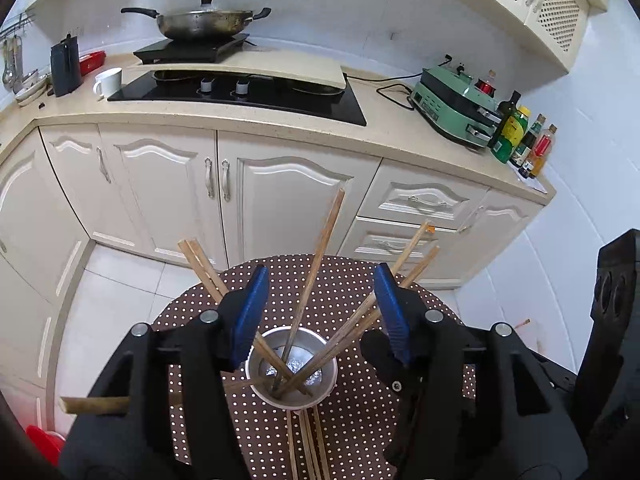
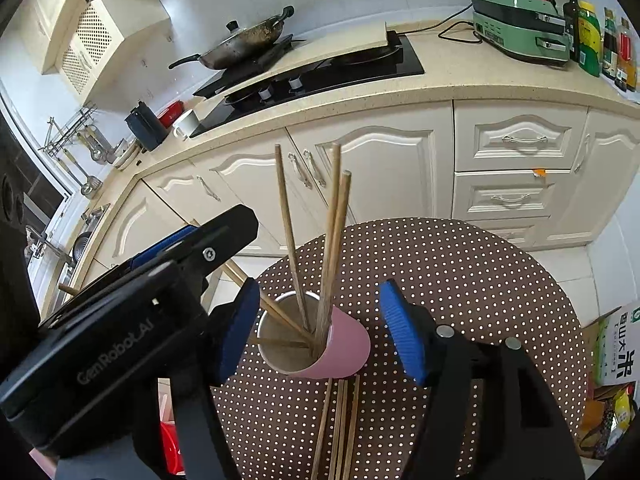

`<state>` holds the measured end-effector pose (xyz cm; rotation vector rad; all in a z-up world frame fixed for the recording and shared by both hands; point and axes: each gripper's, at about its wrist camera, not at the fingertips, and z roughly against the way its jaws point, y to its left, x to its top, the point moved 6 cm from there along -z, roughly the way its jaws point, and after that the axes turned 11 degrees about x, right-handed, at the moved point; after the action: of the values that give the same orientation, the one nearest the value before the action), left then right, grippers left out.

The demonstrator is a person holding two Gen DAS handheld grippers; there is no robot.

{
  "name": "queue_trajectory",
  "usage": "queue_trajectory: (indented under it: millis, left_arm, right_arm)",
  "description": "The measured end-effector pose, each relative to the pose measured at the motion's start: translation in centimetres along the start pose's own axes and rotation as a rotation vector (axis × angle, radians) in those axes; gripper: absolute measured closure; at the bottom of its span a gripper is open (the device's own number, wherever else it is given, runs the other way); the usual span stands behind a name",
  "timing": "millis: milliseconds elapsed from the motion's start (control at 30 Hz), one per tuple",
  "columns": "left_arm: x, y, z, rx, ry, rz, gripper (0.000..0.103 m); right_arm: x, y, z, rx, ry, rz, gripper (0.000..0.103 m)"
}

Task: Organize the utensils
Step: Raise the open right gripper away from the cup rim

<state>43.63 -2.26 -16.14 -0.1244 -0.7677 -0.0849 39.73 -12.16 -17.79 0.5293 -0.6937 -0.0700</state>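
Observation:
A pink cup (image 2: 348, 348) with a shiny inside stands on the round brown polka-dot table (image 2: 460, 280). Several wooden chopsticks (image 2: 332, 240) stand in it, fanned outward. More chopsticks (image 2: 340, 420) lie flat on the table just in front of the cup. My right gripper (image 2: 320, 286) is open, its blue pads either side of the cup and not pressing on it. In the left wrist view my left gripper (image 1: 321, 280) is open above the cup's rim (image 1: 304, 404). One upright chopstick (image 1: 320, 248) rises free between its pads.
Behind the table runs a cream kitchen counter (image 1: 256, 114) with a black hob (image 1: 240, 92), a wok (image 1: 200, 24), a white mug (image 1: 108, 82), a green appliance (image 1: 452, 108) and bottles (image 1: 520, 136). A cardboard box (image 2: 612, 360) stands at the right, something red (image 1: 44, 440) on the floor at the left.

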Motion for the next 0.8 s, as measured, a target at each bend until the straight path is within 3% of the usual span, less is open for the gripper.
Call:
queue_trajectory:
  millis: [367, 800]
  left_arm:
    - [0.5, -1.2, 2.6, -0.002, -0.031, -0.033, 0.049]
    - [1.3, -2.9, 6.3, 0.007, -0.096, -0.075, 0.041]
  right_arm:
    - [-0.2, 0.1, 1.7, -0.002, -0.028, -0.015, 0.043]
    - [-0.6, 0.0, 4.6, -0.011, -0.073, -0.018, 0.042]
